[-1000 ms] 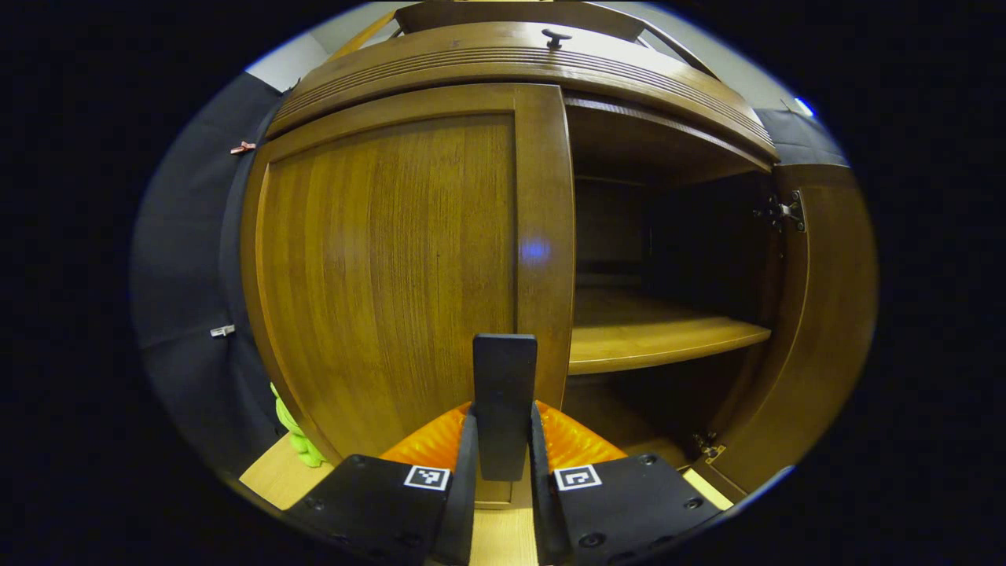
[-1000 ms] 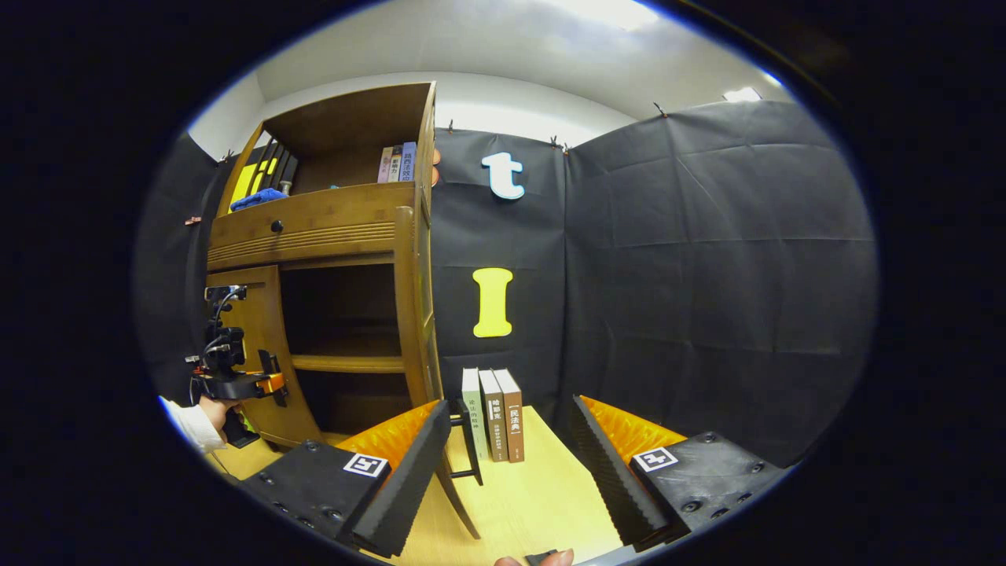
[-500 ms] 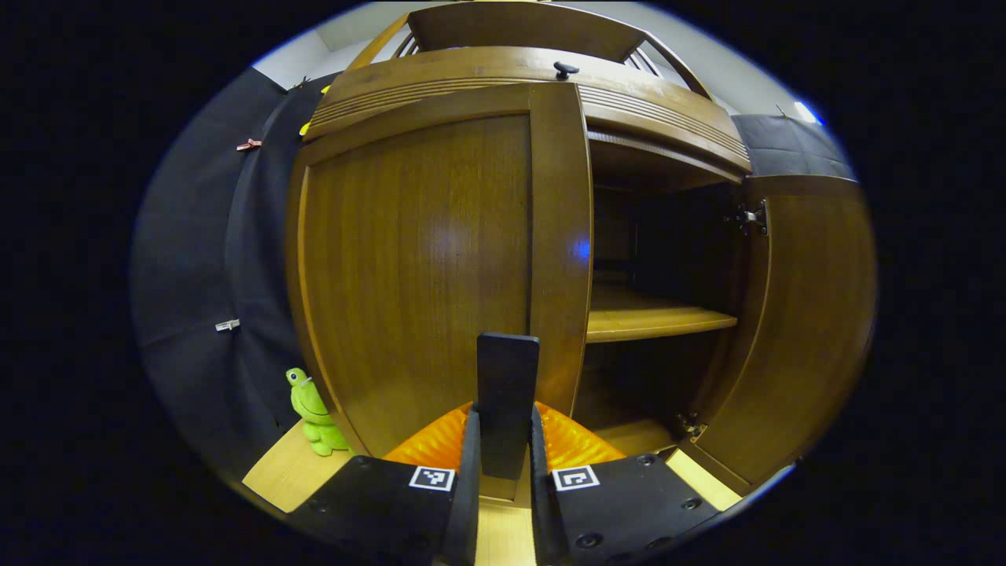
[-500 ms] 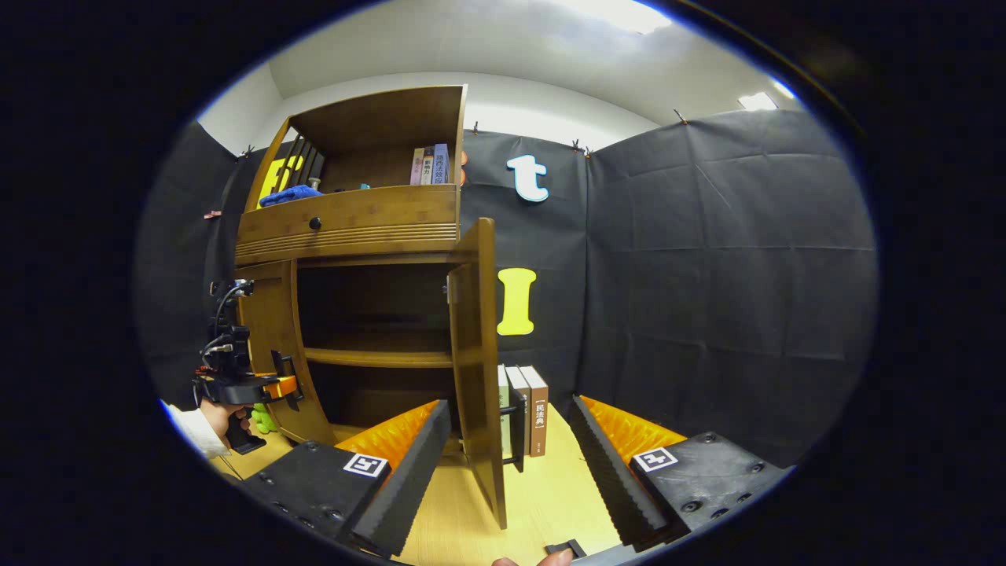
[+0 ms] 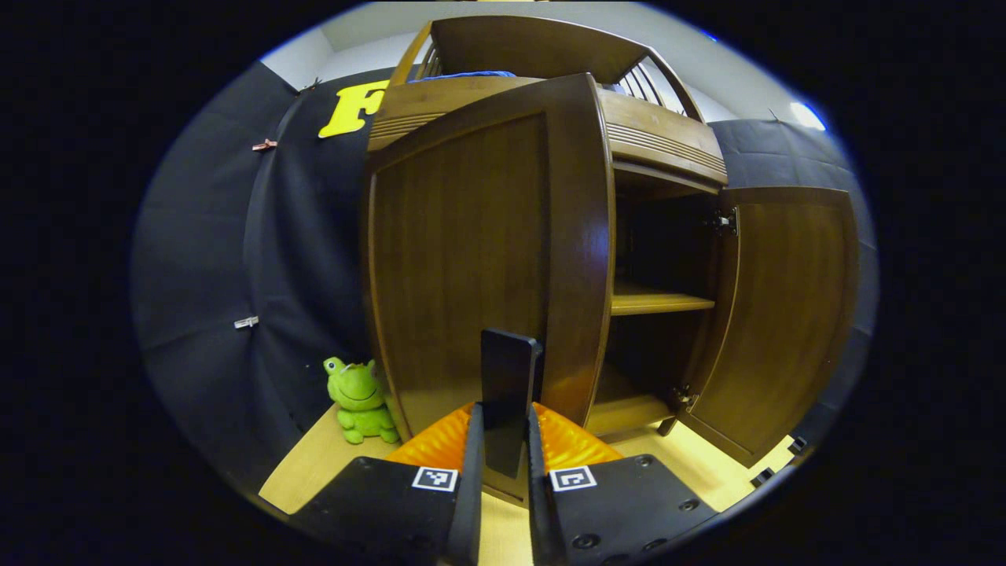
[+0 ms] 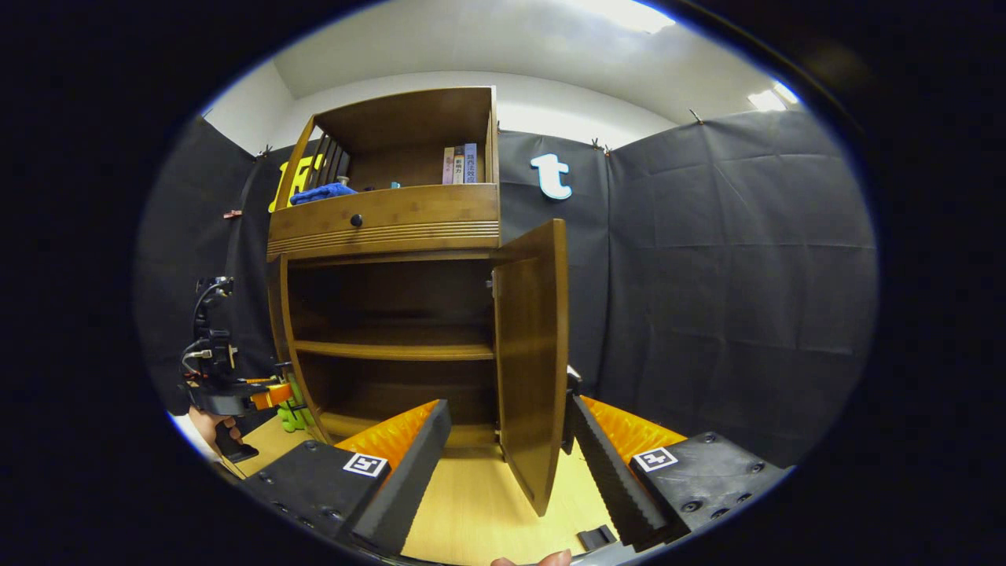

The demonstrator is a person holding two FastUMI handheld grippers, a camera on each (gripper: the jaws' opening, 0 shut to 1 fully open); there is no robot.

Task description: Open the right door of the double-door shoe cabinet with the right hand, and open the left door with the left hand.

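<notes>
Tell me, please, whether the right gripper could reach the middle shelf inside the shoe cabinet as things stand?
Probably yes: the right gripper is open, the right door stands swung aside, and nothing blocks the shelf.

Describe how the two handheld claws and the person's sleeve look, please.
Each claw, left and right, has black bolted plates bearing square black-and-white markers, over orange ribbed parts. Seen from the right gripper view, the left claw carries black cables on top; the person wears a white sleeve.

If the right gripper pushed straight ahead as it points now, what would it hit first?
Most likely the right door, which stands edge-on between the open fingers of the right gripper. How far ahead it lies is unclear.
</notes>
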